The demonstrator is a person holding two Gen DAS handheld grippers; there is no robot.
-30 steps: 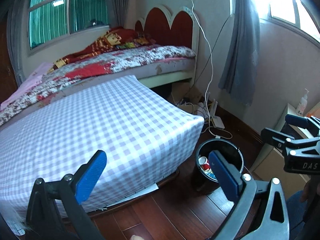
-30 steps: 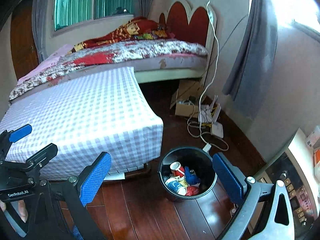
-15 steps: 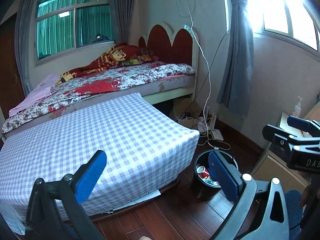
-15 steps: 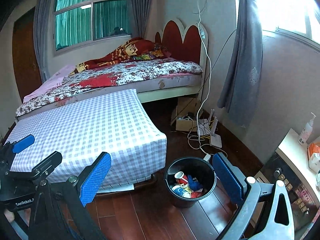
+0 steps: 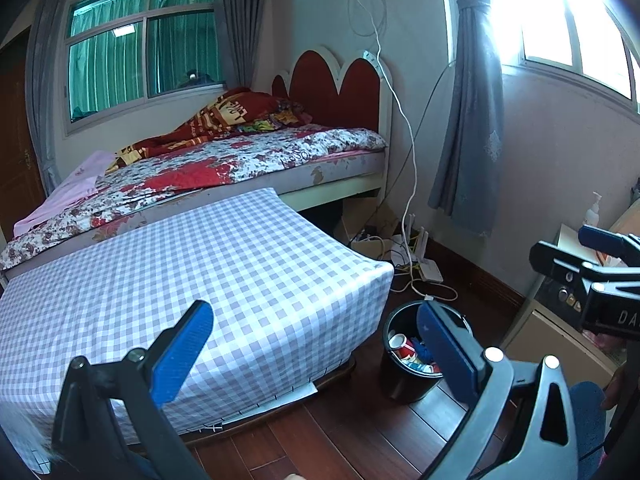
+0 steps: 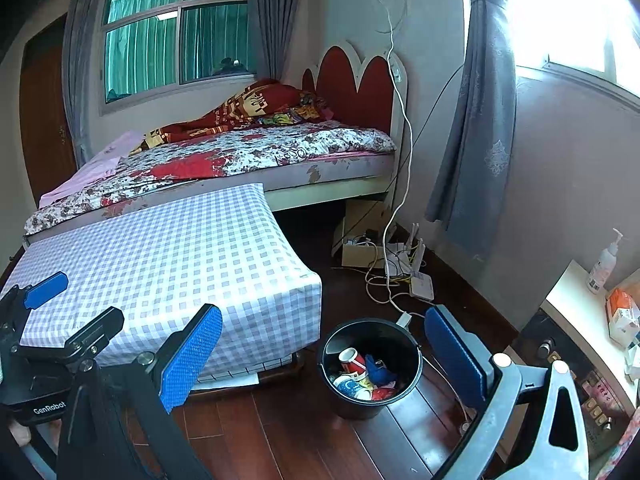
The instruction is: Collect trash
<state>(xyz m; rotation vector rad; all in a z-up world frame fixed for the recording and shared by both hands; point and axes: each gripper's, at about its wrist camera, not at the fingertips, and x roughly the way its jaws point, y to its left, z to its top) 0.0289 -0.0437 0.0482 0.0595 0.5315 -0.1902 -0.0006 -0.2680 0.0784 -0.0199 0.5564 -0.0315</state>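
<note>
Two grippers, both held above the floor, nothing between the pads. Left gripper [image 5: 316, 344]: jaws spread wide, blue pads apart. Right gripper [image 6: 324, 350]: same, jaws wide apart, empty.

1 bin [image 6: 412, 376], black, round, upright on the wood floor [image 6: 280, 440], just beside the corner of the checked table [image 6: 180, 264]. Seen between the right gripper's pads; in left wrist view the bin [image 5: 400, 380] sat partly behind the right-hand pad.

Trash [image 6: 362, 374] inside bin: approx. several paper cups, red/white, plus blue scraps; exact count can't be told.

Misc.: bed [image 6: 256, 152] w/ floral cover behind the table; red headboard [image 6: 356, 88]; white cable [image 6: 400, 140] down the wall to a cardboard box [image 6: 360, 248] and a white router [image 6: 422, 288] on the floor; pump bottle [image 6: 604, 260] on a shelf at right.
</note>
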